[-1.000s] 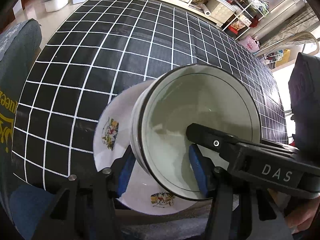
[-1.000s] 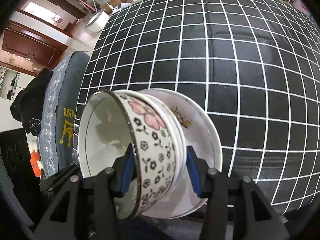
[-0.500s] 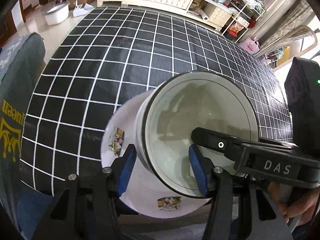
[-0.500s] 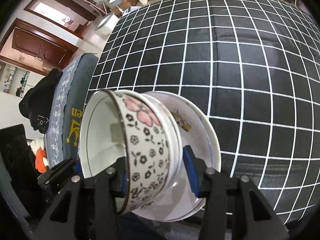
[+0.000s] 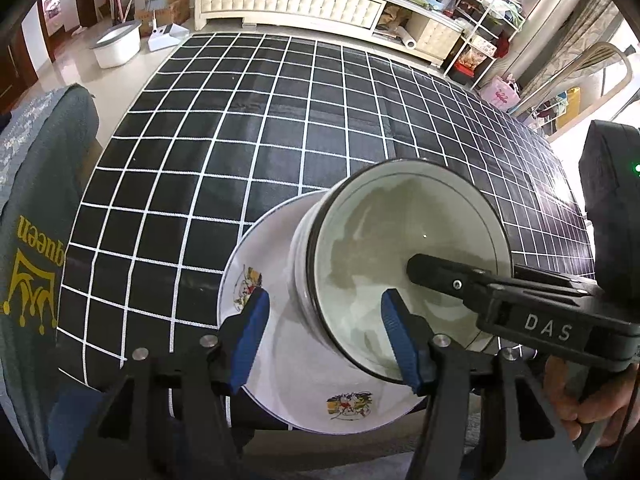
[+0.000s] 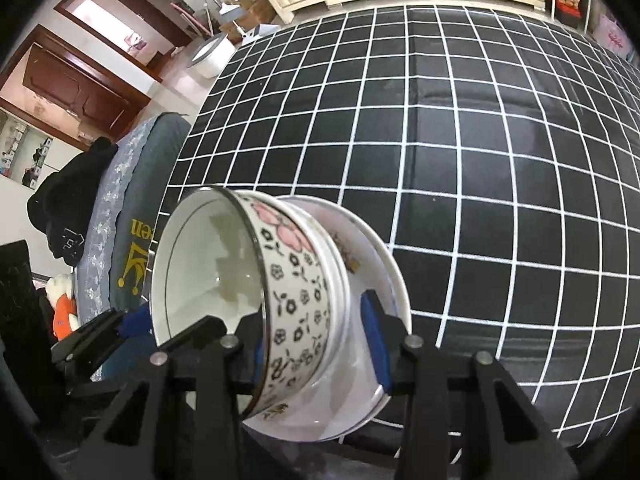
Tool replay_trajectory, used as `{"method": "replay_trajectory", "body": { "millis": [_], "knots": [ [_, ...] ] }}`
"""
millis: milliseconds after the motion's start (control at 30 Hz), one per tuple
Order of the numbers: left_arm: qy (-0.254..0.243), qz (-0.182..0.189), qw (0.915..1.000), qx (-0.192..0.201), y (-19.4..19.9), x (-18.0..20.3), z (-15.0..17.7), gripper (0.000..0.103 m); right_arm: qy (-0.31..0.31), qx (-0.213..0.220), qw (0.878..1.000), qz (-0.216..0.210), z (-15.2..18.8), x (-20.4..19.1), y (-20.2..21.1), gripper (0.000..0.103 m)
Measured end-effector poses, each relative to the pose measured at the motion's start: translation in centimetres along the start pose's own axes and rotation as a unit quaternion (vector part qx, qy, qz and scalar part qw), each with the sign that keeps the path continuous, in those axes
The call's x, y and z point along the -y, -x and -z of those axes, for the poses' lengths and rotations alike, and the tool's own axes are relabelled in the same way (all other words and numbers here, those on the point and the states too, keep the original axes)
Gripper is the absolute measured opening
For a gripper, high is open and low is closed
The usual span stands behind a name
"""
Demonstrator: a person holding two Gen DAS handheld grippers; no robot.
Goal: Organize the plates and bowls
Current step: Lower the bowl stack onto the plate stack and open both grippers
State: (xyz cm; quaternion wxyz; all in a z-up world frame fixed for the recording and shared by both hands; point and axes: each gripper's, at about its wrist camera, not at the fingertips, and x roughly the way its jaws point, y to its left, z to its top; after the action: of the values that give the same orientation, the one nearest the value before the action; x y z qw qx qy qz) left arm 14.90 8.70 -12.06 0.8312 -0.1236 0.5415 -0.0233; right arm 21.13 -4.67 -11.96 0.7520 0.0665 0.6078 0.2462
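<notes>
The black, white-gridded surface (image 5: 248,152) carries a plate (image 5: 280,364) at its near edge, the plate's rim overhanging slightly. On it stands a flowered bowl (image 6: 296,300). The left tool (image 5: 324,336) is spread, pads clear either side of the bowl wall. The right tool (image 6: 316,340) also gapes around the rim. Beyond, the grid lies bare to the far cabinet (image 5: 288,0).

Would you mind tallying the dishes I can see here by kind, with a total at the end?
Bowls: 2, a floral bowl nested in a plain white bowl.
Plates: 1, a white plate with small pictures, under the bowls.
Total: 3 dishes, stacked at the near edge of the checked table.
</notes>
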Motion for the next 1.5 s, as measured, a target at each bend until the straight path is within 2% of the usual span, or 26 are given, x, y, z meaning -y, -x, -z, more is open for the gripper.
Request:
{"method": "replay_trajectory", "body": {
  "millis": [467,833,967,1100,1267,1400,1500],
  "knots": [
    [-0.009,-0.007,0.9993,0.036,1.7,0.7,0.4,0.056,0.02,0.022,0.999,0.019,0.1,-1.1,1.1,0.045],
    [-0.013,-0.018,0.9975,0.067,3.2,1.4,1.1,0.056,0.026,0.063,0.997,0.037,1.0,-1.1,3.1,0.047],
    [-0.023,-0.03,0.9945,0.097,4.9,2.5,1.4,0.056,0.03,0.084,0.995,0.04,1.6,-1.2,4.4,0.048],
    [-0.036,-0.021,0.9921,0.118,6.4,3.6,1.6,0.056,0.033,0.102,0.994,0.035,2.2,-1.2,5.7,0.048],
    [-0.047,-0.039,0.9888,0.136,7.5,4.8,2.4,0.056,0.03,0.117,0.992,0.04,3.1,-0.7,6.7,0.048],
    [-0.062,-0.068,0.9829,0.16,8.4,6.0,3.3,0.056,0.029,0.133,0.99,0.045,3.9,-0.1,8.0,0.048],
    [-0.063,-0.069,0.9793,0.18,9.2,6.3,3.9,0.056,0.036,0.152,0.986,0.057,4.7,0.0,9.4,0.048]
  ]
}}
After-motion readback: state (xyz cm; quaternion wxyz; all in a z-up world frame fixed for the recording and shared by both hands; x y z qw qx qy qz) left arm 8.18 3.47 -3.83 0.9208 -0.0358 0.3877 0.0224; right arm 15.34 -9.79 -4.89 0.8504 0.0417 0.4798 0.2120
